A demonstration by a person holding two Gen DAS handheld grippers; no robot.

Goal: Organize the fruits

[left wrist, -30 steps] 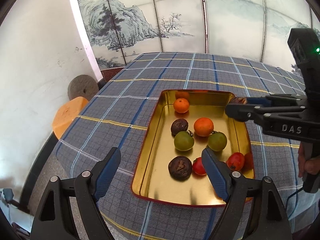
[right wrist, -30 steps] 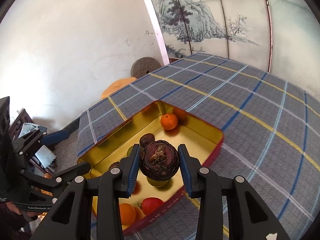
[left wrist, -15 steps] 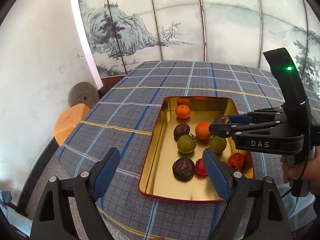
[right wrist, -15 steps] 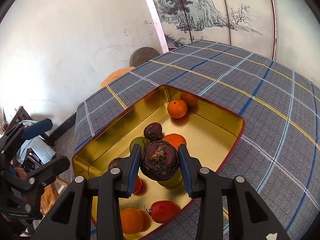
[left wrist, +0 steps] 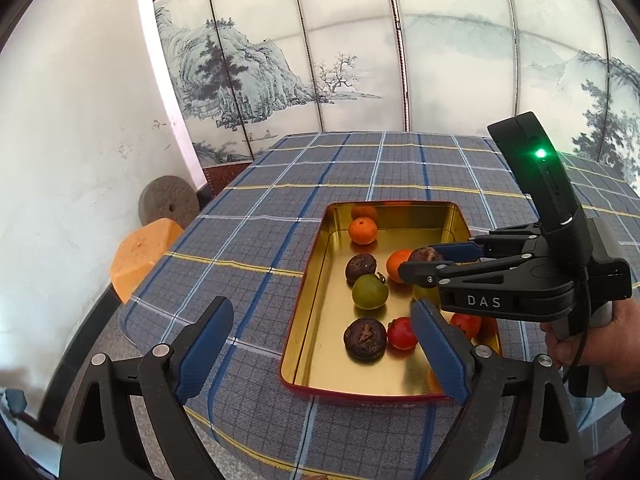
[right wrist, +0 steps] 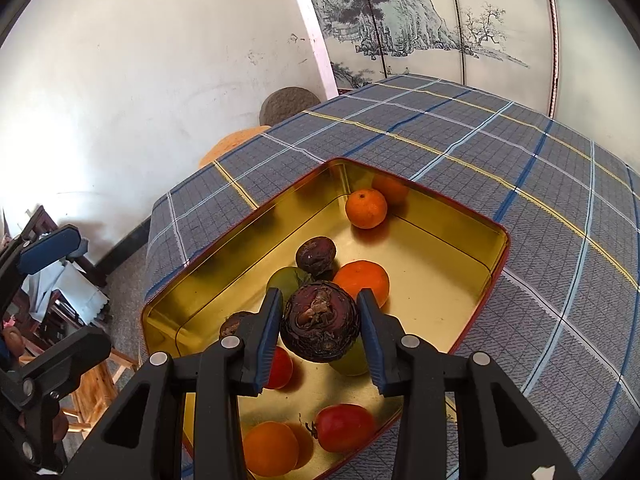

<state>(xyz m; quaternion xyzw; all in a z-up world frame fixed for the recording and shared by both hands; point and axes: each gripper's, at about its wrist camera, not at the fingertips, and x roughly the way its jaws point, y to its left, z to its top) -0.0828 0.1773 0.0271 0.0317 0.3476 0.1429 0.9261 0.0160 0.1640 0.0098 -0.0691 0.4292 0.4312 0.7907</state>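
Gold tray with red rim sits on plaid tablecloth, directly below right gripper. Tray holds oranges, green fruits, red fruits, dark wrinkled fruits. Right gripper clenched on dark wrinkled fruit, pinched between both blue pads, raised above tray middle. Just beyond its tips: orange, green fruit, second dark fruit. Farther ahead, small orange near far corner. Left gripper spread wide, gripping nothing, hovering at tray's near-left edge; third dark fruit and red fruit between its pads in view.
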